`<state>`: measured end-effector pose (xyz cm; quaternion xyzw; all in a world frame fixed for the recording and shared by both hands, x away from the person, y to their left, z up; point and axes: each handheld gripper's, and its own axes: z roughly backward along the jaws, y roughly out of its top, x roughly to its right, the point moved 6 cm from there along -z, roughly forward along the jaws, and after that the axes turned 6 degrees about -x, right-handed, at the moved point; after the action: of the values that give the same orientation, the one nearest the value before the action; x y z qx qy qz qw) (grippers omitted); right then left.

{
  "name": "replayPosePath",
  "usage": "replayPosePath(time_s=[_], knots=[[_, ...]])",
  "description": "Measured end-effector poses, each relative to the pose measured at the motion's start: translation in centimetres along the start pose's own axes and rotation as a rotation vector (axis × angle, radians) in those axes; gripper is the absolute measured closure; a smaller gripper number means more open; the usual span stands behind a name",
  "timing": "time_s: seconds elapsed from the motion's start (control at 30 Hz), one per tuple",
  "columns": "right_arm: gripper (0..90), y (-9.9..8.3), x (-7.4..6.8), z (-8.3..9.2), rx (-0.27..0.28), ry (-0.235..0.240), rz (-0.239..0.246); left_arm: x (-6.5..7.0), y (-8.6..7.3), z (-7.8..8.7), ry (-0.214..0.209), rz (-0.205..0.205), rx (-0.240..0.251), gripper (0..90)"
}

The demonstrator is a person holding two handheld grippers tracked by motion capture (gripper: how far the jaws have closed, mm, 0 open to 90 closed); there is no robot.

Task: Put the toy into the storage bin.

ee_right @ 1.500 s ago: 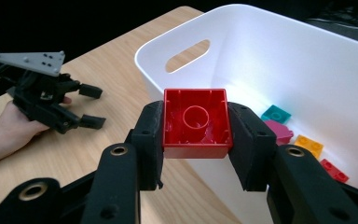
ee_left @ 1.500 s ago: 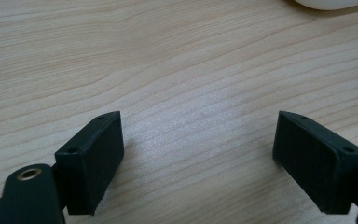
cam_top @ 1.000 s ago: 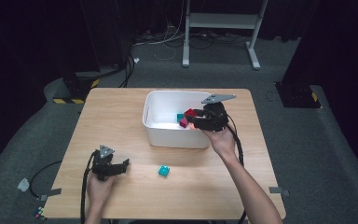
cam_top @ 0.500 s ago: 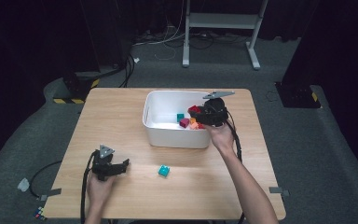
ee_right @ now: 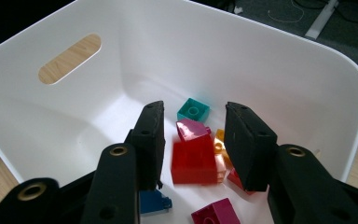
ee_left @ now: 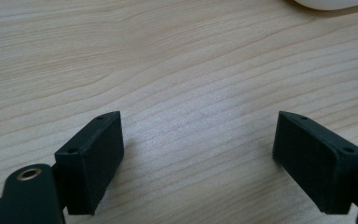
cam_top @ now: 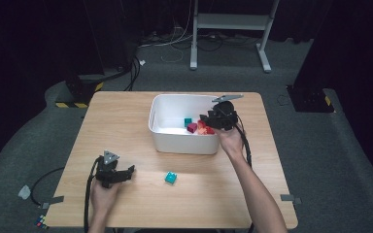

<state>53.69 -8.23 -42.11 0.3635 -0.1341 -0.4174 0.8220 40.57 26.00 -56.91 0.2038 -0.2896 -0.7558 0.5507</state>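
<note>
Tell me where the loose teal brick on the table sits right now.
In the high view the teal brick lies on the wooden table, in front of the white bin, right of the left gripper.

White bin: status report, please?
Right gripper over white bin, red brick between jaws, not clamped. Left gripper open, idle. Teal brick waits on table. Nothing blocking.
</note>
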Motion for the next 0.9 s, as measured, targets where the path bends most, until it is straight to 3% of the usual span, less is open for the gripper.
replayPosePath(time_s=[0.37,0.9], knots=[[56.0,-0.1,-0.4,0.3,0.004,0.011,0.005,0.0,0.0,0.0,0.000,0.000,0.000,16.4],[49.2,-0.8,-2.9,2.4,0.071,0.063,0.048,0.0,0.0,0.0,0.000,0.000,0.000,16.4]])
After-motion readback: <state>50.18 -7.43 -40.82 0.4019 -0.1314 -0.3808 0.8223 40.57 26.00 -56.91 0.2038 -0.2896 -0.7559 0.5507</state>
